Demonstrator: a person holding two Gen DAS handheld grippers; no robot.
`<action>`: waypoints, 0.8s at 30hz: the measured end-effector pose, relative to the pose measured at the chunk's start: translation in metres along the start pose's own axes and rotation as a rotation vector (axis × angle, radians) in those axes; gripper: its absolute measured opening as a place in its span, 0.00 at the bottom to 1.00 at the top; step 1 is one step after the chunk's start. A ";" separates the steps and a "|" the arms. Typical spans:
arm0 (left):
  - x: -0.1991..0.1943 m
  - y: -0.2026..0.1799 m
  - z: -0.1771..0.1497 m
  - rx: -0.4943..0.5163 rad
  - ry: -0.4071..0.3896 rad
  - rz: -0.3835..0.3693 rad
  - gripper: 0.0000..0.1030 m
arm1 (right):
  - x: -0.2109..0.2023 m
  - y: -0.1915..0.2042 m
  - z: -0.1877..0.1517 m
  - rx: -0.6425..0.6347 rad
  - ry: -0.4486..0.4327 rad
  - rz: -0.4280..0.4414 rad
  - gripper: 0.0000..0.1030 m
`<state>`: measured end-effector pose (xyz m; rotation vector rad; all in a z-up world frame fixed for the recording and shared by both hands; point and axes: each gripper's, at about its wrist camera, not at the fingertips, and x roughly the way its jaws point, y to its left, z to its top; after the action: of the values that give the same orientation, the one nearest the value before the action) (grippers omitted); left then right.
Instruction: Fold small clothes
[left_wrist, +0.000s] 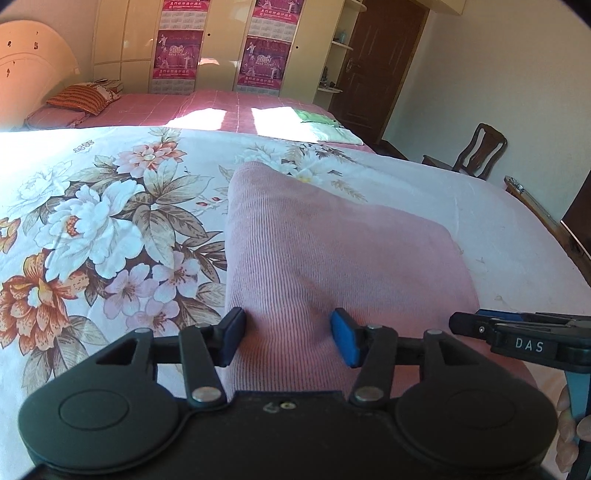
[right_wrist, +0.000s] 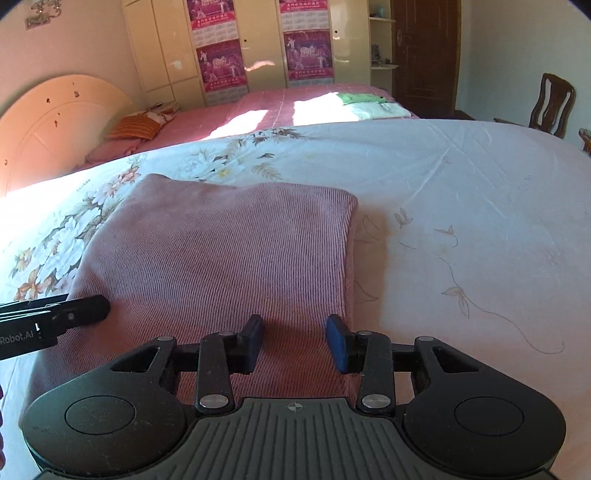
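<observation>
My left gripper (left_wrist: 288, 341) is nearest in the left wrist view; its jaws stand spread, w/ the near edge of the pink knitted garment (left_wrist: 325, 258) lying between them. I cannot tell if the pads press on the cloth; a gap shows on both sides. My right gripper (right_wrist: 295, 343) is the same: jaws spread, the pink cloth between the blue pads, near the garment's right edge. The 2 grippers are side by side at the near edge, the right one showing in the left view at the right border, beside fingers of my hand (left_wrist: 569, 424).

The garment lies folded on the bed sheet (right_wrist: 461, 206), which is white w/ big flowers on its left part. Its far corners rest flat on the sheet.

Further back is a second bed w/ a pink cover (left_wrist: 207, 107), a striped pillow (left_wrist: 79, 98) & green folded cloth (right_wrist: 360, 98). Behind: wardrobe (right_wrist: 258, 48), dark door (right_wrist: 424, 51), wooden chair (right_wrist: 552, 105).
</observation>
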<state>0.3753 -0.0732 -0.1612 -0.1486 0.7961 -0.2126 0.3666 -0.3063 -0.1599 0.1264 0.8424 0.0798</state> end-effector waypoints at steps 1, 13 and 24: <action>-0.001 0.000 0.001 -0.009 0.005 0.006 0.57 | -0.001 -0.001 0.000 0.004 0.001 0.008 0.37; -0.009 0.010 0.010 -0.064 0.024 0.028 0.68 | -0.014 -0.025 0.011 0.061 -0.008 0.059 0.78; 0.024 0.026 0.002 -0.161 0.117 -0.139 0.74 | 0.016 -0.053 0.012 0.173 0.079 0.186 0.77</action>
<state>0.3961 -0.0537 -0.1821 -0.3466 0.9203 -0.2909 0.3868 -0.3581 -0.1714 0.3658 0.9150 0.1876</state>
